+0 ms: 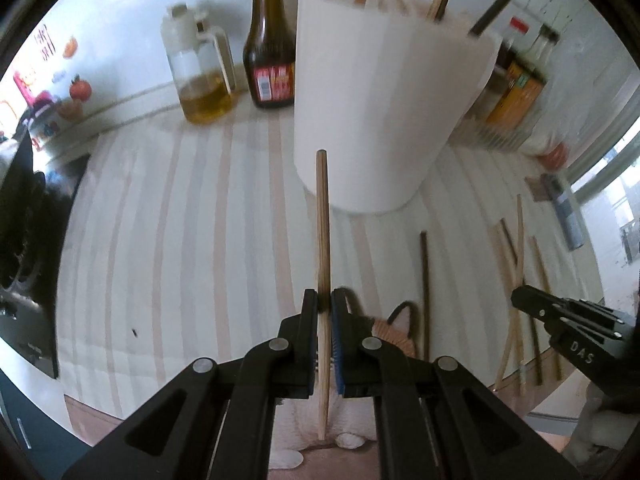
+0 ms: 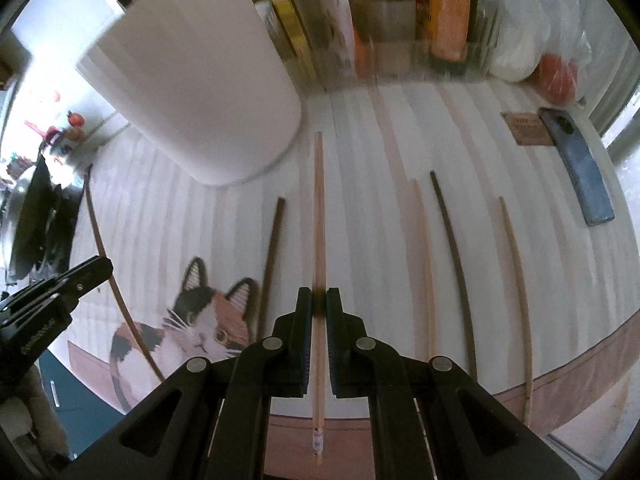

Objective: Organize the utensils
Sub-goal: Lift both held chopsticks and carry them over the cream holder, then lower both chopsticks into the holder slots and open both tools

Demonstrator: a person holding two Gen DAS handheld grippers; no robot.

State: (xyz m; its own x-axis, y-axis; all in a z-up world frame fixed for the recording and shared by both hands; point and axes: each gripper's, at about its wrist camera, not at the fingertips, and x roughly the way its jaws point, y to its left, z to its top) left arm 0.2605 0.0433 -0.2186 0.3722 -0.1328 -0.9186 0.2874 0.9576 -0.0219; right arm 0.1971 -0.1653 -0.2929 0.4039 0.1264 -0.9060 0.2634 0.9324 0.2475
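My left gripper point(image 1: 325, 300) is shut on a light wooden chopstick point(image 1: 322, 232) that points up toward the white utensil holder point(image 1: 384, 100). Several chopsticks stand in that holder. My right gripper point(image 2: 319, 300) is shut on another light chopstick point(image 2: 318, 208), lifted above the striped mat, its tip near the white utensil holder point(image 2: 192, 92). On the mat lie loose chopsticks: a dark chopstick point(image 2: 273, 256) left of the held one, and to its right a pale chopstick point(image 2: 424, 264), a dark chopstick point(image 2: 454, 256) and a thin pale chopstick point(image 2: 518, 292). The right gripper point(image 1: 520, 300) shows at the right of the left wrist view.
An oil jug point(image 1: 200, 72) and a brown sauce bottle point(image 1: 270, 52) stand behind the holder. Packets and jars point(image 2: 448, 16) line the back right, with a bag point(image 2: 556, 76) and a phone point(image 2: 580, 168). A black stove point(image 1: 24, 248) lies left. The mat point(image 1: 180, 220) bears a cat picture point(image 2: 204, 324).
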